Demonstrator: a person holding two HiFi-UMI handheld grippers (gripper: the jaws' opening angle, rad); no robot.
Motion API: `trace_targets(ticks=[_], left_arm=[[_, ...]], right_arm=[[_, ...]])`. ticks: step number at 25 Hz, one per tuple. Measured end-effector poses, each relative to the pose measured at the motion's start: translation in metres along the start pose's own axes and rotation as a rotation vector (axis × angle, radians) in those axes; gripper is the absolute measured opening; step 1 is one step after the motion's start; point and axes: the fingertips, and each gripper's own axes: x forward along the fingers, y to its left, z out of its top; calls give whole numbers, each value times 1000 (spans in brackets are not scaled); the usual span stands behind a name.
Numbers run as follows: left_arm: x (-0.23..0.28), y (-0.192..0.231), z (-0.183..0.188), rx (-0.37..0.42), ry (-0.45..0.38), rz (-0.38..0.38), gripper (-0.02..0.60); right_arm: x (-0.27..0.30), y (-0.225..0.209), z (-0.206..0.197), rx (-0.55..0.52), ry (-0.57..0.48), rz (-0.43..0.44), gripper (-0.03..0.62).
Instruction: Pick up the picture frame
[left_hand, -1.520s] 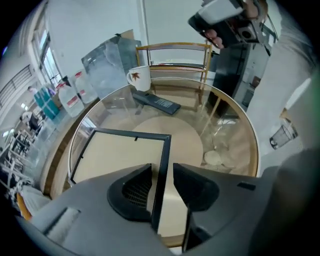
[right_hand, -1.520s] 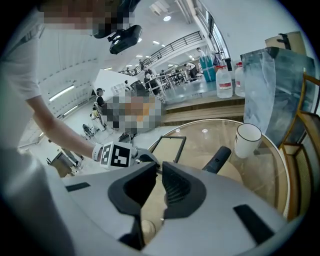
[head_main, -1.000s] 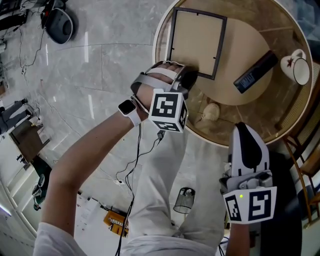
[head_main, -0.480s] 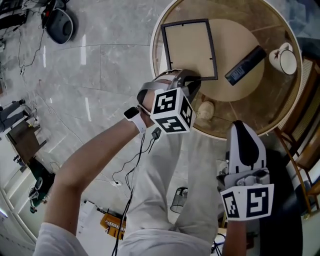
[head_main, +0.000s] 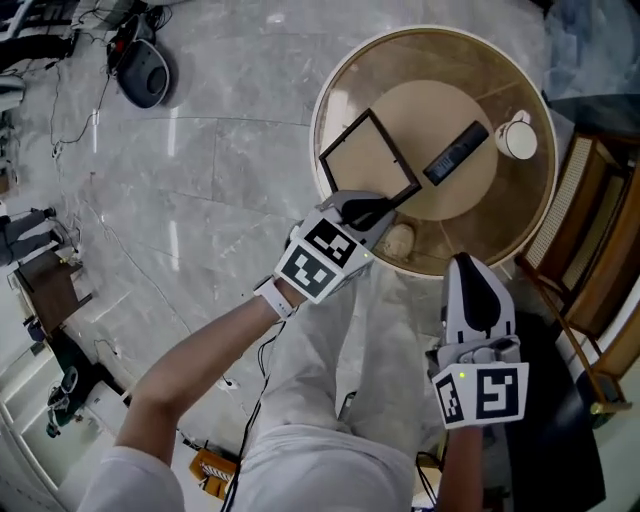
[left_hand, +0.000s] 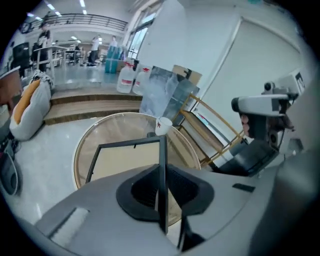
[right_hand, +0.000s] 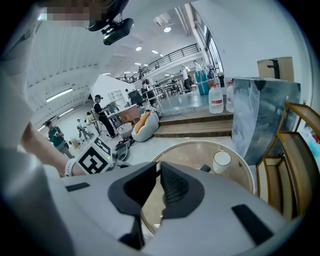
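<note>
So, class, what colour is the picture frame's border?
Black; the picture frame shows it best in the head view.

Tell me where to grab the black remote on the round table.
Probably grip the remote across its narrow width near the middle, coming straight down from above: it lies flat on the wooden disc, long and slim, with both long sides free.

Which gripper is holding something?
The left gripper, shut on the edge of the black rectangular picture frame; the right gripper has nothing between its jaws.
</note>
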Motion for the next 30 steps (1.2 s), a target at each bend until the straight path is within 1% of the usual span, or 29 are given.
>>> trace_targets(ticks=[4, 5, 7, 9, 12, 16, 21, 23, 26, 30], left_arm=[[-58, -26, 36, -136, -107, 24, 43], [-74, -32, 47, -162, -134, 35, 43], [-103, -42, 72, -188, -193, 59, 43], [-132, -58, 91, -188, -250, 79, 43], [-183, -84, 108, -186, -317, 113, 43], [-253, -109, 132, -189, -405, 177, 43], [-326, -134, 160, -182, -530, 258, 43], [-350, -144, 168, -165, -566, 288, 43], [-377, -160, 180, -113, -615, 328, 43], [-399, -181, 181, -77, -673, 389, 43]], right_arm=[[-38, 8, 38, -31, -23, 9, 8], [-47, 10, 50, -41, -29, 13, 8], [-65, 11, 73, -67, -53, 15, 8], [-86, 14, 89, -91, -80, 9, 8], [-115, 26, 108, -117, -110, 11, 8], [-150, 41, 145, -71, -169, 17, 8], [-189, 59, 189, -137, -237, 18, 6], [-202, 66, 200, -151, -256, 18, 7], [-220, 73, 217, -180, -303, 17, 7], [-249, 85, 227, -237, -354, 34, 6]])
